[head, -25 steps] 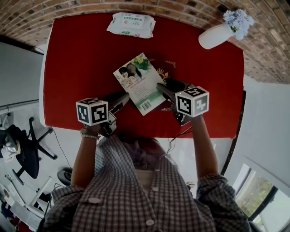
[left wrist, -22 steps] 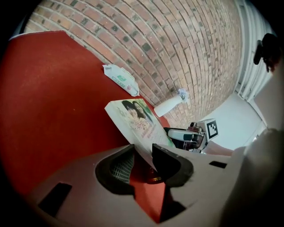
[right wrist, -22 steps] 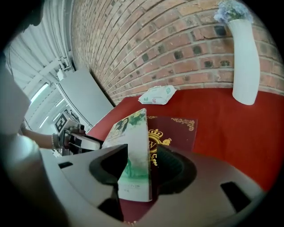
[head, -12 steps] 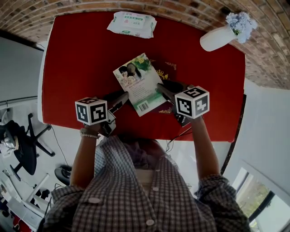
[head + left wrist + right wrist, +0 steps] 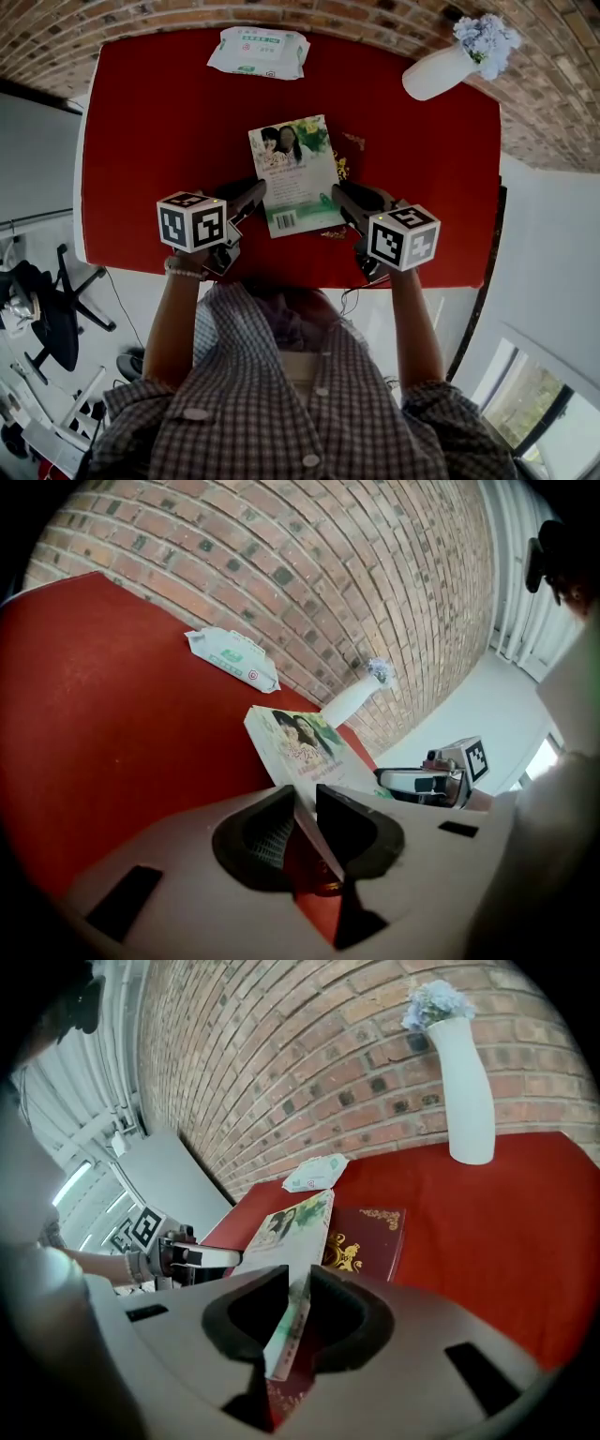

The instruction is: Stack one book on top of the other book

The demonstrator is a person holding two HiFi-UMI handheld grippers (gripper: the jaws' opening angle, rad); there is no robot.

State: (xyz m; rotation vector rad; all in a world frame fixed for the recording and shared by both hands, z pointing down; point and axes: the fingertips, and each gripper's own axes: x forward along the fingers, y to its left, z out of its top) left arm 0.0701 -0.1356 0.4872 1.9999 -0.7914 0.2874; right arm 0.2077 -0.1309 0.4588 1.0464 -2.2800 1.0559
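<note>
A green-and-white book [image 5: 292, 173] with a photo cover lies over a dark red book [image 5: 343, 169] with gold ornament, which is mostly hidden in the head view. My left gripper [image 5: 251, 199] holds the green book's near left edge; its jaws have just been closing and the book edge [image 5: 300, 747] stands between them. My right gripper [image 5: 345, 202] grips the near right corner, its jaws also just closing on the book [image 5: 291, 1222]. In the right gripper view the green book sits raised above the red book [image 5: 370, 1237].
The red table [image 5: 150, 141] stands against a brick wall. A pack of wipes [image 5: 258, 52] lies at the far edge. A white vase [image 5: 436, 73] with pale blue flowers stands at the far right corner. An office chair [image 5: 42, 314] is on the floor at left.
The green book has turned straighter and shifted left, covering more of the red book. Both grippers have moved with it, the right one nearer the table's front edge.
</note>
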